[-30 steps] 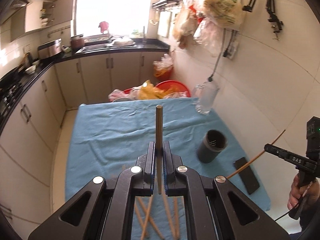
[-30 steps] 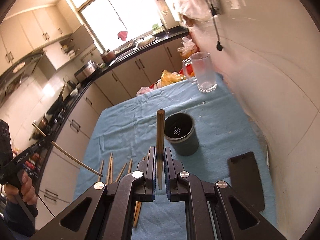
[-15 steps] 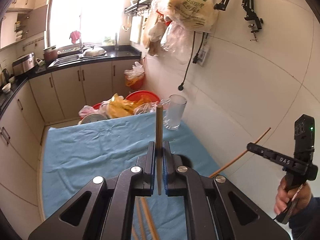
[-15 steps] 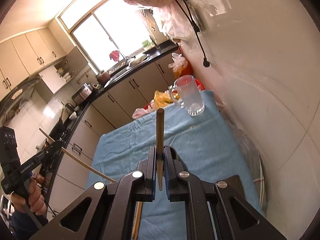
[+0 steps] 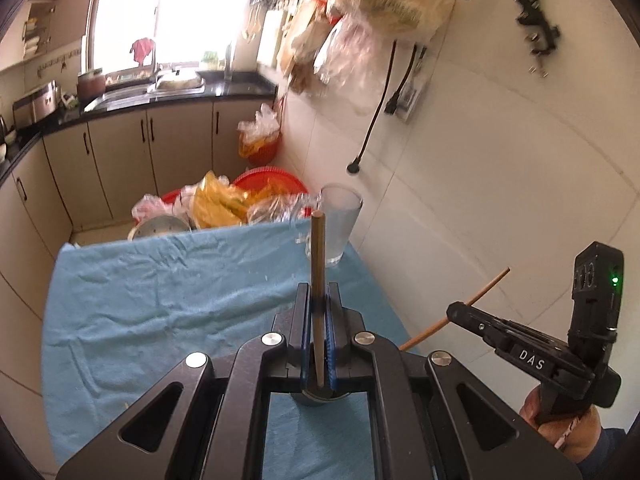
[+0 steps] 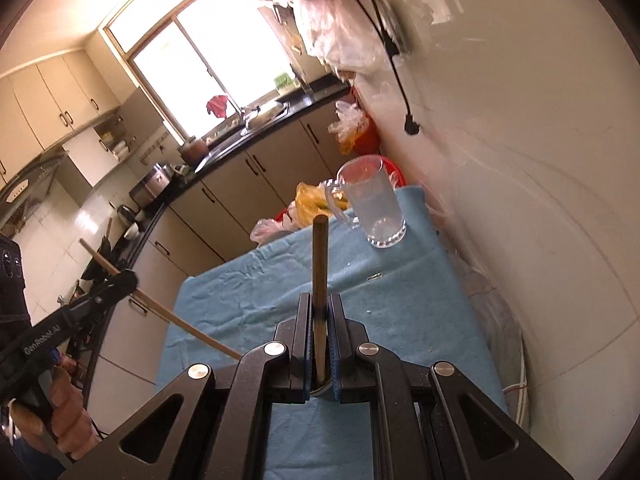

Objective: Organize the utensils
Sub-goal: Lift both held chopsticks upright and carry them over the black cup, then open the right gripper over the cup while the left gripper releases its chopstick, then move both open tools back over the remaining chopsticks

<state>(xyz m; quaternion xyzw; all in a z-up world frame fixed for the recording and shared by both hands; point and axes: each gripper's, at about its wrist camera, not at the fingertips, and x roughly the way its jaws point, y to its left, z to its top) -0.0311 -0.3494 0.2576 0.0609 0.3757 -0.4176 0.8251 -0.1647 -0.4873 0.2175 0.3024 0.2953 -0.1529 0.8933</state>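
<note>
While both hands are up over the desk (image 5: 160, 288), each gripper has its own chopstick pinched tight. Left gripper (image 5: 319, 312) is clamped on a brown chopstick (image 5: 318, 264) that sticks straight up past the tips, and you can spot the same one from the other camera, poking out at a slant (image 6: 180, 316). Right gripper (image 6: 320, 320) is squeezed on a second chopstick (image 6: 320, 264), also standing upright between the blue pads; from the left camera it shows as a thin stick angled toward the wall (image 5: 476, 300). Just under each gripper there's a dark round rim (image 5: 318, 396), mostly hidden, so can't really tell what it is. Blue cloth (image 6: 400, 292) covers the desk, and a clear glass mug (image 6: 372, 204) sits at the far end near the white wall. Past the far edge there's a red basin (image 5: 276, 176) stuffed with plastic bags.
</note>
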